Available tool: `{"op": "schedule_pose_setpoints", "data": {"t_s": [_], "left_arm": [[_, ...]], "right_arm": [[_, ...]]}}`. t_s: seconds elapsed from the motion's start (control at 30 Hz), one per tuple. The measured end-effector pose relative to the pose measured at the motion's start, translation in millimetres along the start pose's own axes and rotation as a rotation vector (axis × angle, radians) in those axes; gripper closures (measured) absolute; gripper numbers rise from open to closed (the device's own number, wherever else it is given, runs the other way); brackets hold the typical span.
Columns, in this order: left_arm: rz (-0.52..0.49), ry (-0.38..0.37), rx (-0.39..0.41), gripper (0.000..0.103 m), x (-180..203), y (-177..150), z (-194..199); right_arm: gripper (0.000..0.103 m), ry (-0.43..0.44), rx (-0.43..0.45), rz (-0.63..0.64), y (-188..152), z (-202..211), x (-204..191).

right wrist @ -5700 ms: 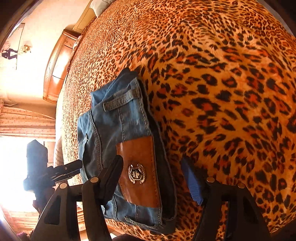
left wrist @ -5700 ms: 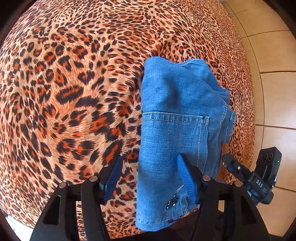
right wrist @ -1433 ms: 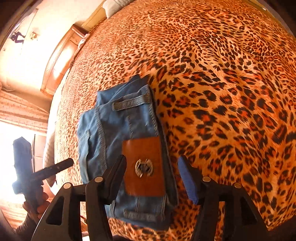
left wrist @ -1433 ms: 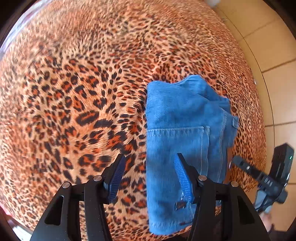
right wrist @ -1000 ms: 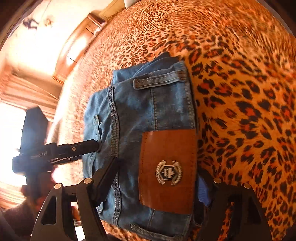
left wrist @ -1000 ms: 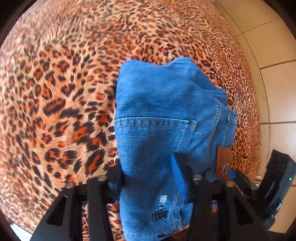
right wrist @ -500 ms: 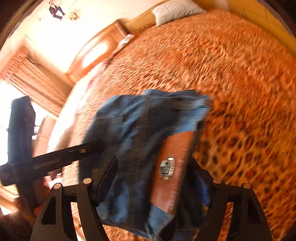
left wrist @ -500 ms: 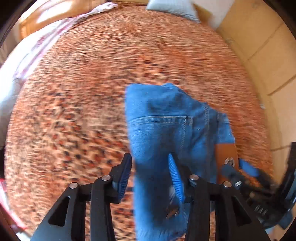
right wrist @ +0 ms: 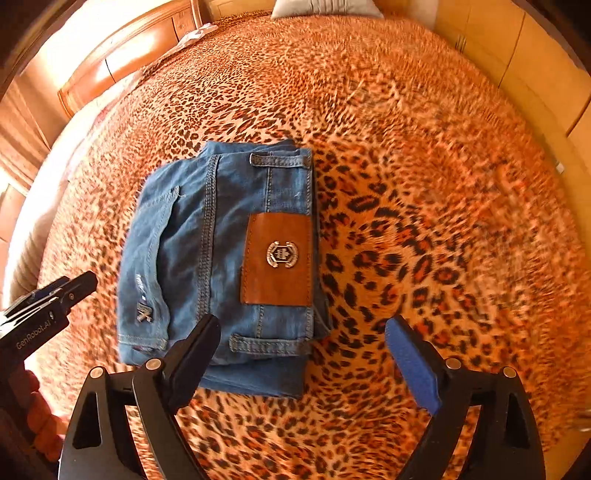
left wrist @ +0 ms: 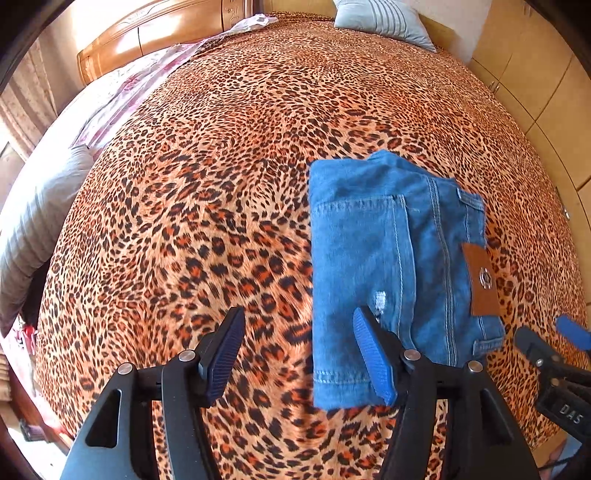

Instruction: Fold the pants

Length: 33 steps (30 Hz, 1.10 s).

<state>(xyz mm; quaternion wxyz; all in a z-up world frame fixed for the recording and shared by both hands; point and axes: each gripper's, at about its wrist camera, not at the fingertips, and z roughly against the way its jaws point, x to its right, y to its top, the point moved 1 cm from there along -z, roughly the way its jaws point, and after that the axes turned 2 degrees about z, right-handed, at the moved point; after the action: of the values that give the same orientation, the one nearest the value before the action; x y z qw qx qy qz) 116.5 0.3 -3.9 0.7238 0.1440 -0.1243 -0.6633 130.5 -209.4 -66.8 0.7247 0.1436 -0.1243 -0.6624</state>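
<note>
Left wrist view: folded blue jeans lying as a compact bundle on leopard-print bedspread, back pocket facing up, brown leather patch at the right side of the bundle. Left gripper above the spread, jaws spreading apart, nothing pinched; blue right pad overlapping the jeans' near edge in the picture, contact impossible to judge. Tip of the right gripper poking in at lower right. Striped pillow at the far end of the bed, grey pillow at the left edge, wooden headboard behind, pale floral sheet along the left side.

Right wrist view: same jeans resting flat on the bedspread, leather patch with metal emblem facing up, belt loops visible above and below it. Right gripper released, jaws widening, only spread and a corner of denim seen between them, no pad pressing on cloth. Left gripper entering from the left edge, clear of the jeans. No containers in sight; jeans lying loose on the bed.
</note>
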Motion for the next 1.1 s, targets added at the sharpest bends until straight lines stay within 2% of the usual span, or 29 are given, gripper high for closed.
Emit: {"op": "schedule_pose_setpoints", "data": {"t_s": [0.1,0.17,0.2,0.27,0.37,0.47,0.57,0.63,0.73,0.93,1.1], "left_arm": [[-0.039,0.009,-0.012,0.041,8.3,-10.6,3.6],[-0.049,0.016,-0.015,0.041,11.4,-15.5,6.0],[-0.049,0.022,-0.013,0.041,12.7,-18.3,7.7],[-0.045,0.025,-0.012,0.042,13.6,-20.4,10.3],[-0.042,0.022,0.019,0.044,16.2,-23.6,19.8],[-0.046,0.038,0.082,0.045,20.3,-28.4,34.6],[-0.036,0.019,0.115,0.045,22.5,-34.6,46.0],[-0.034,0.016,0.125,0.045,24.4,-39.9,50.6],[-0.035,0.02,0.138,0.045,26.6,-50.2,56.7],[-0.065,0.021,0.153,0.043,36.1,-65.0,68.3],[-0.067,0.004,0.169,0.043,41.4,-73.3,79.9]], "right_arm": [[0.011,-0.072,0.092,0.021,-4.7,23.5,-2.5],[0.006,-0.103,0.157,0.025,-5.3,36.4,-1.3],[0.0,-0.113,0.188,0.029,-8.1,44.9,-1.4],[0.0,-0.091,0.236,0.047,-11.6,57.4,-0.8],[0.0,-0.056,0.24,0.075,-15.2,63.9,-0.8],[0.0,-0.055,0.26,0.053,-23.5,71.5,2.3],[0.0,0.058,0.258,0.007,-35.3,74.0,10.0],[0.0,0.082,0.246,-0.007,-42.9,72.3,14.5],[0.0,0.096,0.258,0.006,-55.5,74.6,17.9],[0.0,0.039,0.286,0.03,-71.8,80.0,20.3],[0.0,0.033,0.288,0.014,-75.5,85.7,29.2]]}}
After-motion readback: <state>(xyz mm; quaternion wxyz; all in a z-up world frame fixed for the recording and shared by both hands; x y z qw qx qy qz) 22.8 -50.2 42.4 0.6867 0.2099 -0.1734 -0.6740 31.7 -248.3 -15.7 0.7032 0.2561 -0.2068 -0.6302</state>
